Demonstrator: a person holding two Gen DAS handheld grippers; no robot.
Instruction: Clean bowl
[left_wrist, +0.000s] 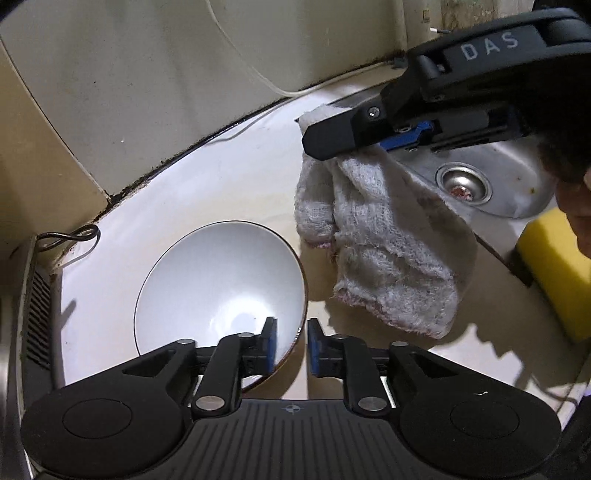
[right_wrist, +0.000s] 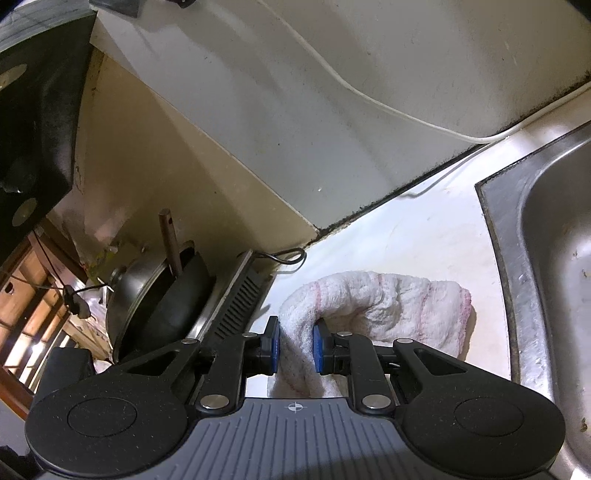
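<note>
Left wrist: round white ceramic bowl (left_wrist: 221, 295) sits on the cream countertop (left_wrist: 229, 177) at 7 o'clock. Left gripper (left_wrist: 291, 341) straddles its rim, narrowly open, pads not pressing. Risk: a wipe now skids the loose bowl.

Right wrist: right gripper (right_wrist: 295, 345) is clamped on the white pink-edged cloth (right_wrist: 373, 306), steel sink (right_wrist: 535, 258) at 3 o'clock.

Left wrist: looks steeply down, close over the tabletop (left_wrist: 229, 177).
Right wrist: looks lower, near level.
Shared: cloth (left_wrist: 384, 236), sink (left_wrist: 517, 173).
</note>
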